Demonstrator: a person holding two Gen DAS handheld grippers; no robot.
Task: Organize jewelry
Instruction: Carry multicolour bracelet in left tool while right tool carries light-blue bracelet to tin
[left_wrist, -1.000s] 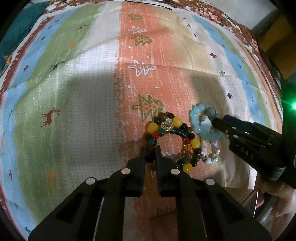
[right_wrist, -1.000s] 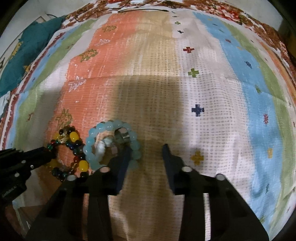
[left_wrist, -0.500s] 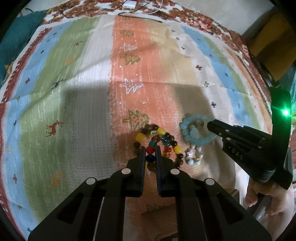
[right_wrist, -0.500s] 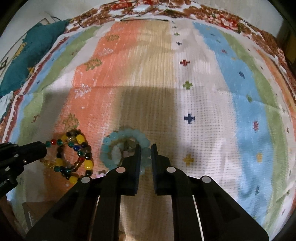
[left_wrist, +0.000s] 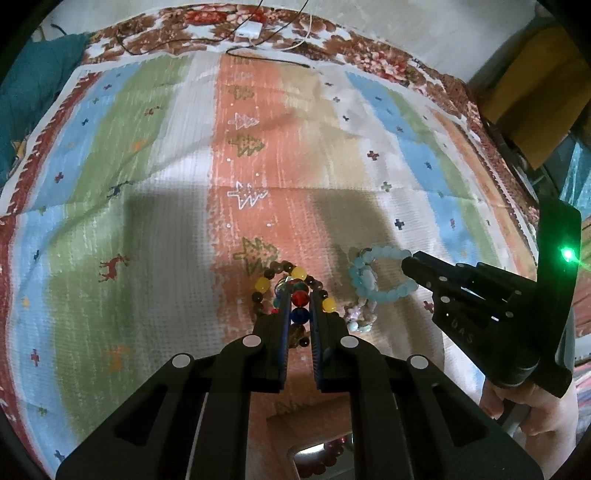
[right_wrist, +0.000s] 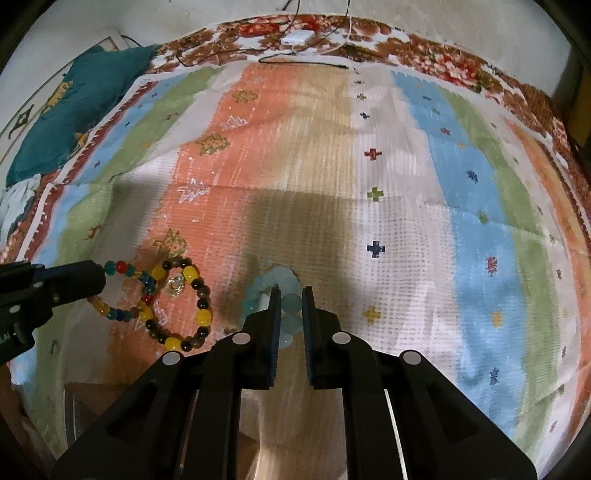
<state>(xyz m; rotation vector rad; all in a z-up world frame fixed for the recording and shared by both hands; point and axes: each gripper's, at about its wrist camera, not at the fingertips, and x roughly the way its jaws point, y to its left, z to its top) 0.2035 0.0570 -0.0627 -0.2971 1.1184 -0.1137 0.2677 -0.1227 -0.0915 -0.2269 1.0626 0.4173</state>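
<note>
Left gripper (left_wrist: 298, 295) pinches the bead bracelet (left_wrist: 295, 291); right gripper (right_wrist: 288, 295) pinches the aqua bracelet (right_wrist: 273, 291). Both look light, floppy, best held across single beads.

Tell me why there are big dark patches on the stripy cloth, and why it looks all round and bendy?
Left wrist view: the dark patches are shadows on the cloth, falling around the colourful bead bracelet; a green light glares at the right edge. Right wrist view: another shadow lies beyond the pale blue bracelet. Both views: the fisheye lens bends the stripes and darkens the corners.
</note>
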